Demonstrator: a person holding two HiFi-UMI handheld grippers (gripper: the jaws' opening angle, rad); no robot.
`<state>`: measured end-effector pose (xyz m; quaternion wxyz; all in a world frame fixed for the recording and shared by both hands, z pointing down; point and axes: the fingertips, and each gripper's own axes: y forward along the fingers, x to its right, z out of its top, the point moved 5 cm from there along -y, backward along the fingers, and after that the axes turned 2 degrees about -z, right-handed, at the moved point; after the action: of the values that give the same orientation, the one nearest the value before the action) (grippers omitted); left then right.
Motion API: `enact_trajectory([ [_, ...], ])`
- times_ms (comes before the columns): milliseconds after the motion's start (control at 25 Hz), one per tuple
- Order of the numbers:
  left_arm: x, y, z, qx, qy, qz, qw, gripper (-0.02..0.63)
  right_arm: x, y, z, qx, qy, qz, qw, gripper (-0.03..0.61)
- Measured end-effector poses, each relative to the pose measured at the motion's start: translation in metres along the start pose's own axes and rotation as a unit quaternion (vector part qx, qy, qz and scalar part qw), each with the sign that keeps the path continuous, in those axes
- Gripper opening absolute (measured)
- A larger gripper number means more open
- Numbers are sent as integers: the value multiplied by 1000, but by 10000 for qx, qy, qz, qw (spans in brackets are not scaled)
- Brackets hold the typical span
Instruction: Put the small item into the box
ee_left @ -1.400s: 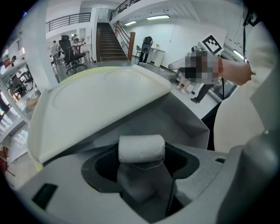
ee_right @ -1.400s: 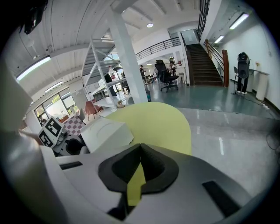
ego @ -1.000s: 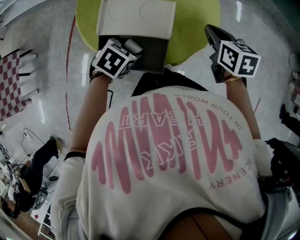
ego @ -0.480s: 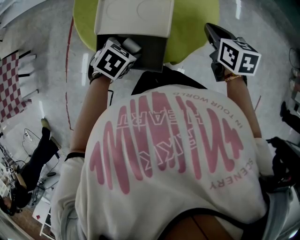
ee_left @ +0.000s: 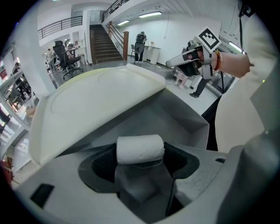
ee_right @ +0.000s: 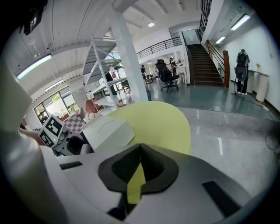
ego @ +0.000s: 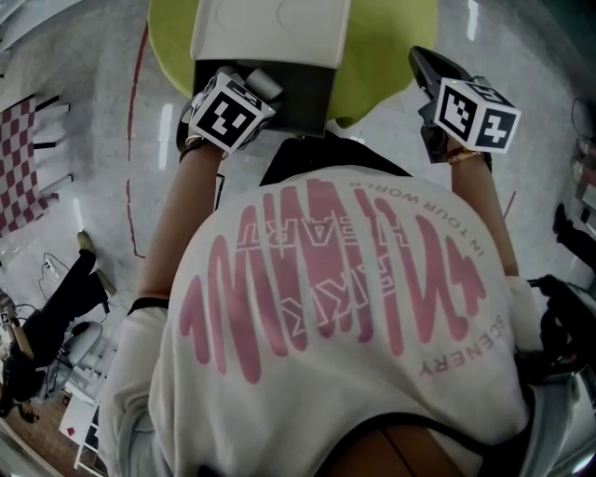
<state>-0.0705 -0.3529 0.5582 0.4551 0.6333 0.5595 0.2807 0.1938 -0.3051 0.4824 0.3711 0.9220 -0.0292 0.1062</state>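
A small white roll (ee_left: 140, 148) sits crosswise between my left gripper's dark pads, and that gripper (ego: 260, 86) is shut on it. It hangs over the near edge of the open grey box (ee_left: 183, 120), whose white lid (ego: 270, 28) stands tipped back behind it. The box rests on a round yellow-green table (ego: 391, 47). My right gripper (ee_right: 140, 148) is shut with nothing in it, its tips touching; it hovers over the table's right edge (ego: 426, 67), well apart from the box.
The person's white shirt with pink print (ego: 335, 307) fills the lower head view. Glossy grey floor (ego: 93, 140) surrounds the table. A checkered mat (ego: 23, 177) lies at far left. A staircase (ee_right: 210, 61) and office chairs stand in the background.
My left gripper has edged slightly forward over the box's near edge with the roll still in it. The right gripper has barely moved.
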Motion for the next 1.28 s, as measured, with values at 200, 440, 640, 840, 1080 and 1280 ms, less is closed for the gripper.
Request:
enact_trajectory([
  [200,-3,4,-1,-100,27,116,9999,302,3,-2,-1,27,45,-48,10000,6],
  [440,0,4,-4,-33,71,163,9998,304,2,-12,-9,35,92,-123,9999,6],
  [640,0,2,2,35,114,266,9996,304,3,-16,-11,81,113,-124,9998,6],
  [840,-3,3,2,4,108,290,9995,304,6,-11,-12,84,125,-114,9998,6],
  [1080,9,-3,1,138,112,305,9994,304,2,-17,-17,88,93,-99,9999,6],
  [1280,10,-10,2,178,104,389,9990,304,-1,-18,-16,91,55,-69,9999,6],
])
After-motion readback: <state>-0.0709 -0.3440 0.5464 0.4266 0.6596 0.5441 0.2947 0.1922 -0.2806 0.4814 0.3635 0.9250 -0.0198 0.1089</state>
